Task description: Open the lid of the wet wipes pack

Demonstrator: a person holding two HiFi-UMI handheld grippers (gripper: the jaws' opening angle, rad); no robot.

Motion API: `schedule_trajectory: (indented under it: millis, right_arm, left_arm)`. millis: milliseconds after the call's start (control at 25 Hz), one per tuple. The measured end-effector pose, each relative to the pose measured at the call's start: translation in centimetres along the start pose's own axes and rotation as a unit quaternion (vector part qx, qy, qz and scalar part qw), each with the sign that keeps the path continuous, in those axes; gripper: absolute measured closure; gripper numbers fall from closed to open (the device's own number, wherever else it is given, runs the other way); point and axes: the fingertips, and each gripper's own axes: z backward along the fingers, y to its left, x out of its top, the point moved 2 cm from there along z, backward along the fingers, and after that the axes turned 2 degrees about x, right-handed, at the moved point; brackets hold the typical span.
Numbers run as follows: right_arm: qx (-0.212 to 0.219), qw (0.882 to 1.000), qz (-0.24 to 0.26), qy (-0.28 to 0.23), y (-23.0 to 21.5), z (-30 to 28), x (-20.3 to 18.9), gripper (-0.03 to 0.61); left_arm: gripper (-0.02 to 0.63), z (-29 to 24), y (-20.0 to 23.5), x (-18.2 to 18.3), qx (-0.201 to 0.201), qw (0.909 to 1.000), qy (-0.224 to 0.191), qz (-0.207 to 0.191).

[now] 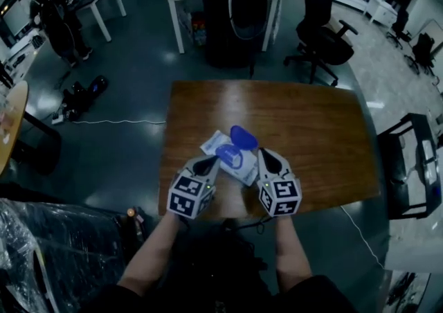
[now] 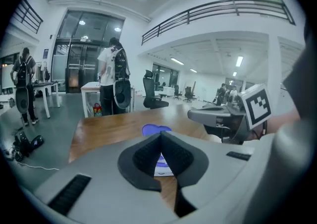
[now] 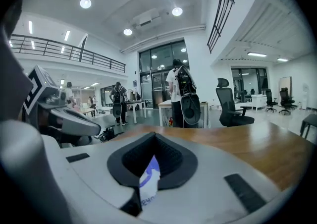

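Left tool (image 2: 161, 136) has its jaws pressed together with nothing in them. Right tool (image 3: 153, 139) is closed too, and I cannot tell if it pinches anything. Between both tips is the wet wipes pack (image 1: 232, 159), its blue lid (image 1: 243, 137) flipped up, on the brown surface (image 1: 311, 131).

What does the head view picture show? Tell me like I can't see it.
A wet wipes pack lies on a wooden table with its blue lid flipped open. The person's left gripper and right gripper are close on either side of it, by the table's near edge. Office chairs stand on the floor behind.
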Motion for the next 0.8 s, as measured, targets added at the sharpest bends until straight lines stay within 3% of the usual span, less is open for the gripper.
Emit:
schedule_trajectory:
  millis: [440, 800]
  right_arm:
    - [0.004, 0.998, 0.002, -0.061, 10.2, 8.4, 4.4, 0.569]
    - [-0.003, 0.995, 0.002, -0.101, 15.5, 12.3, 6.9, 0.569]
  left_arm:
    - [0.608, 9.1, -4.2, 2.6, -0.080, 0.9933, -0.078, -0.030]
    - [0.607, 15.3, -5.9, 4.4, -0.104, 0.9855, -0.124, -0.051]
